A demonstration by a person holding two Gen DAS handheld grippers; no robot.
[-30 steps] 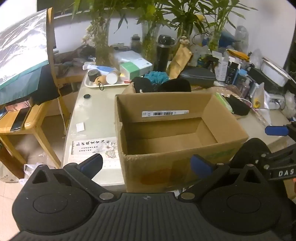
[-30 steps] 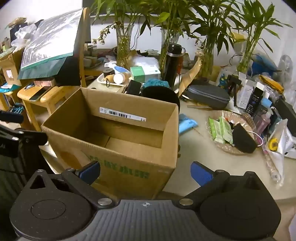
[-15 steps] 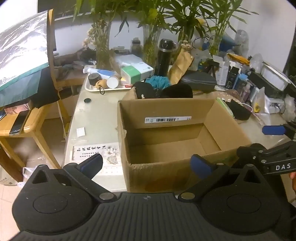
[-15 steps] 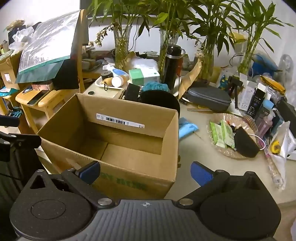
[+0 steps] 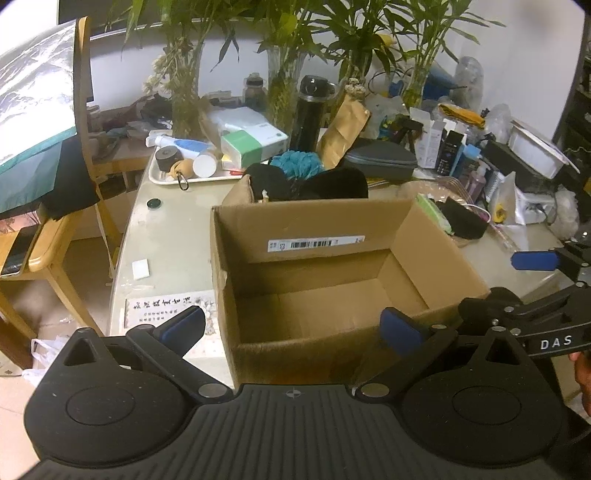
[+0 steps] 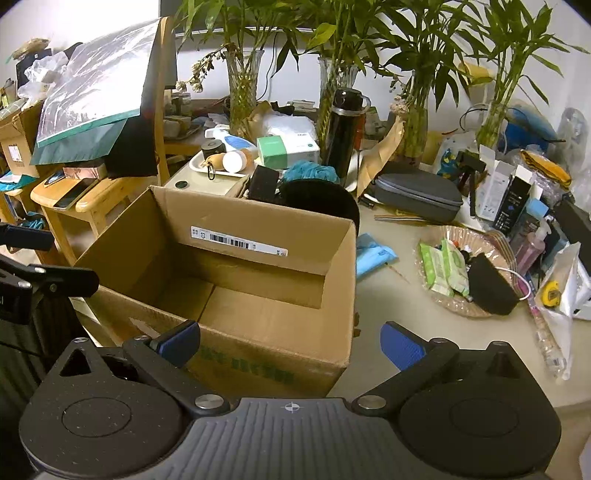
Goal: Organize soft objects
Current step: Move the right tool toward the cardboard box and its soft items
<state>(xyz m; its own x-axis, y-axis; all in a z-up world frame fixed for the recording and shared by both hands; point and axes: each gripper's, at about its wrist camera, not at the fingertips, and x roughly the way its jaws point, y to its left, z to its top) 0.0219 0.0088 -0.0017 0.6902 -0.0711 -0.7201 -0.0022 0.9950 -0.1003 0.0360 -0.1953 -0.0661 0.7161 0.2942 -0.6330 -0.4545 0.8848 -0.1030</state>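
The empty cardboard box (image 5: 332,280) sits open just ahead of both grippers, ready to receive soft items. Beyond it wait the black cushion (image 6: 317,199) and teal sponge (image 5: 297,162). The left gripper (image 5: 291,326) and right gripper (image 6: 290,341) gape wide, holding nothing

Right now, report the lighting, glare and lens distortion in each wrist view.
Left wrist view: fisheye bends the pale table edge, corners vignette dark, and the silvery plastic sheet glares white. Right wrist view: same barrel warp; the open brown cardboard box is sharp with a shadowed floor, and the white wall looks overexposed.
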